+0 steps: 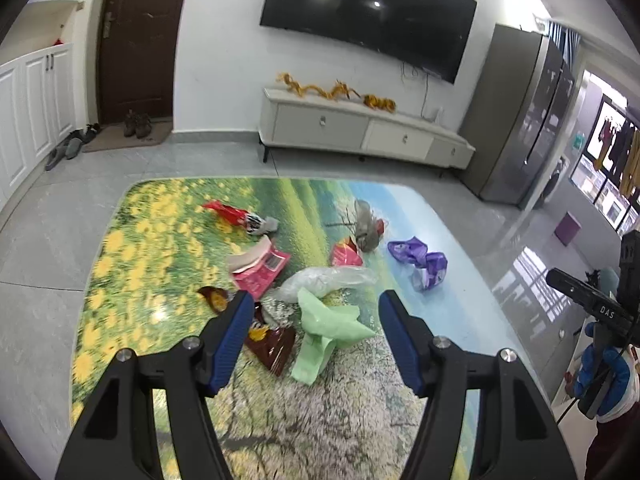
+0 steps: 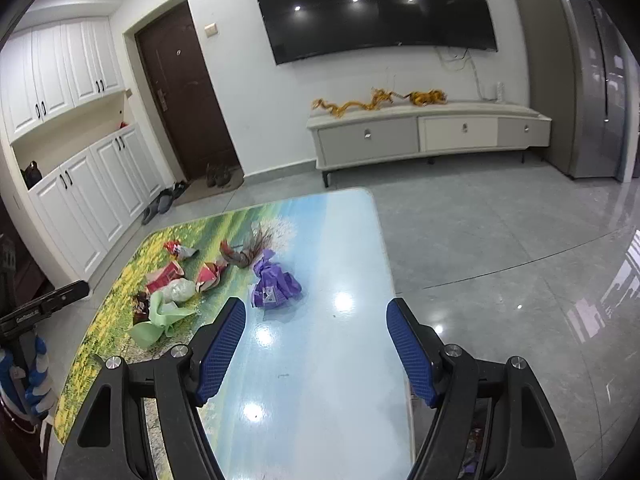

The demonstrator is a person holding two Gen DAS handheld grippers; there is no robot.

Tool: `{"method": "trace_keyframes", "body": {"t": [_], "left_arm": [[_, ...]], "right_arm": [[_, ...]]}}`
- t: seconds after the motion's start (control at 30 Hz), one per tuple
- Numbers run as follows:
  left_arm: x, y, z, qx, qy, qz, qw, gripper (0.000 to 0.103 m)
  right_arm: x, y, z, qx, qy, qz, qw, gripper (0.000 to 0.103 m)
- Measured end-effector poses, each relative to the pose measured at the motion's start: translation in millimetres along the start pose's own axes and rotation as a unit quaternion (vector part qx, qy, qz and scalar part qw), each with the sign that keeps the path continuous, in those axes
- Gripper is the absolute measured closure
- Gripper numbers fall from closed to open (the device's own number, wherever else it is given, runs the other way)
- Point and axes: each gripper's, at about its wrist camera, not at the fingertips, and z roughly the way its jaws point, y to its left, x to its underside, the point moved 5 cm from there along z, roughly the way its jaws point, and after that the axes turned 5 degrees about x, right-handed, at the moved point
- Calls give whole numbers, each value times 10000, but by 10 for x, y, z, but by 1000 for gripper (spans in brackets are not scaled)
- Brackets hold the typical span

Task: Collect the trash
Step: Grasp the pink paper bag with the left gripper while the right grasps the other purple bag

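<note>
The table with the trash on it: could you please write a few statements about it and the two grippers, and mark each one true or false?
1. The left gripper holds the green bag. False: its jaws are open, empty, above the pile.
2. The purple wrapper lies apart from the other trash, on the blue part of the table. True.
3. The right gripper is open and holds nothing. True.
4. The television is showing a programme. False: its screen is dark.
</note>
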Motion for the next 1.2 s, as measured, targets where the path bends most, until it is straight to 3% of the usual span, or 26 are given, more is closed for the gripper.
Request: {"method": "trace_keyframes", "body": {"t": [0.2,0.57,0.83,0.9,0.97,1.07,1.13,1.17,1.2], "left_arm": [[-109,64,435,-62,336,184,9992,40],[-235,766,1225,-428,1138,-107,9925,40],[-153,892,1487,-535,1483,-16,9875,41],[-149,868,1488,-486,1479,27,9878,51],[-149,824,1476,-431,1461,93,9883,71],[-151,744,1452,-516,1430,267,9880,94],[-149,681,1427,-552,1372,334,9884,96],[-150,660,1395,-560,1321,350,9890,96],[-156,630,1339,-559,1244,368,9900,96]], "right_arm": [[-50,43,450,-207,272,-41,9994,32],[-217,314,1268,-586,604,-269,9961,32],[-184,519,1760,-765,925,-486,9916,32],[-145,544,1827,-780,1012,-510,9905,34],[-105,542,1842,-826,1070,-500,9896,53],[-75,538,1790,-822,1048,-534,9897,64],[-47,547,1712,-845,1038,-601,9892,70],[-30,545,1658,-846,1023,-621,9892,80],[-15,544,1596,-837,1009,-636,9893,80]]}}
